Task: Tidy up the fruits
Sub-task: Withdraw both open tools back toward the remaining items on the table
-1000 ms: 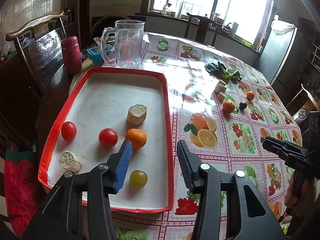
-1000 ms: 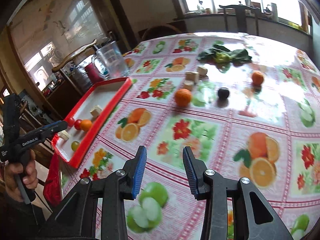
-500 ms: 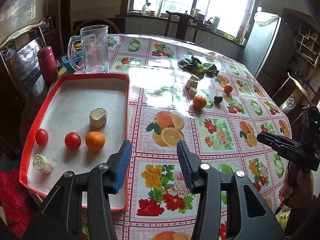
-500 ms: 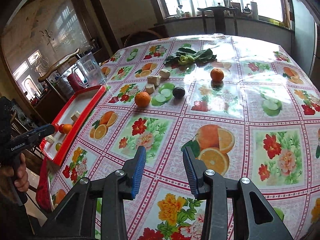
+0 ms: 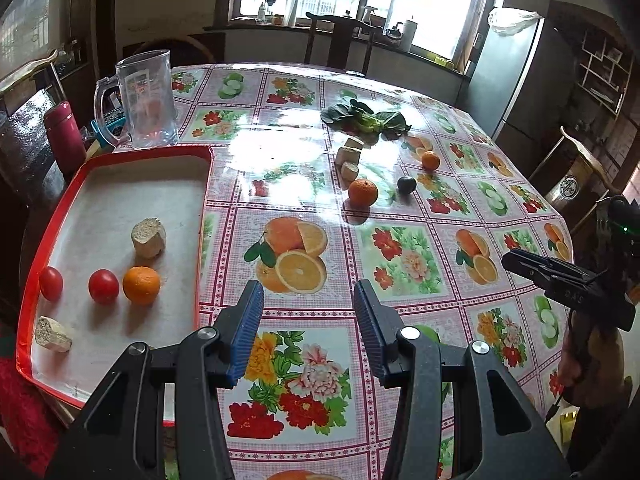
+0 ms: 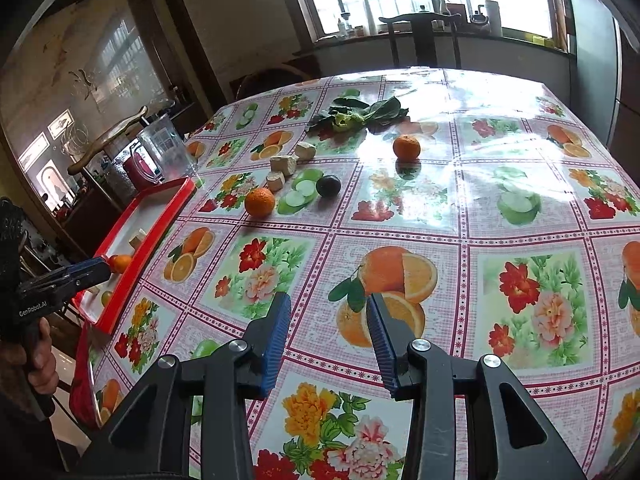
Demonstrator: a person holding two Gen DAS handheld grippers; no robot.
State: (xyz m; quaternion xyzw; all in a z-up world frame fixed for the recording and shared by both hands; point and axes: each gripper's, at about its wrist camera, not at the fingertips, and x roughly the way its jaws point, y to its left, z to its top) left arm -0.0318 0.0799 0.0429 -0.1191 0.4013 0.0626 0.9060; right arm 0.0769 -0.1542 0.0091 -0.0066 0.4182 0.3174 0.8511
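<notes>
A red tray [image 5: 204,184] at the table's left holds an orange [image 5: 141,285], two tomatoes [image 5: 103,286] and two beige chunks [image 5: 149,237]. My left gripper [image 5: 308,292] hovers open and empty over the tablecloth, just right of the tray's near corner. Farther out on the table lie a bigger orange [image 6: 260,201], a dark round fruit [image 6: 328,186], a small orange [image 6: 406,147], three beige chunks [image 6: 283,166] and leafy greens [image 6: 360,114]. My right gripper [image 6: 329,300] is open and empty above a printed orange, well short of those fruits.
A clear plastic jug [image 5: 146,100] and a red flask [image 5: 64,138] stand behind the tray. Wooden chairs ring the table, and a grey fridge [image 5: 516,76] stands at the far right. The flowered cloth between the grippers and the loose fruit is bare.
My left gripper has swung right, off the tray and over the cloth; the green fruit in the tray has dropped out of its view. My right gripper has shifted over the table. Both jaws stay as wide.
</notes>
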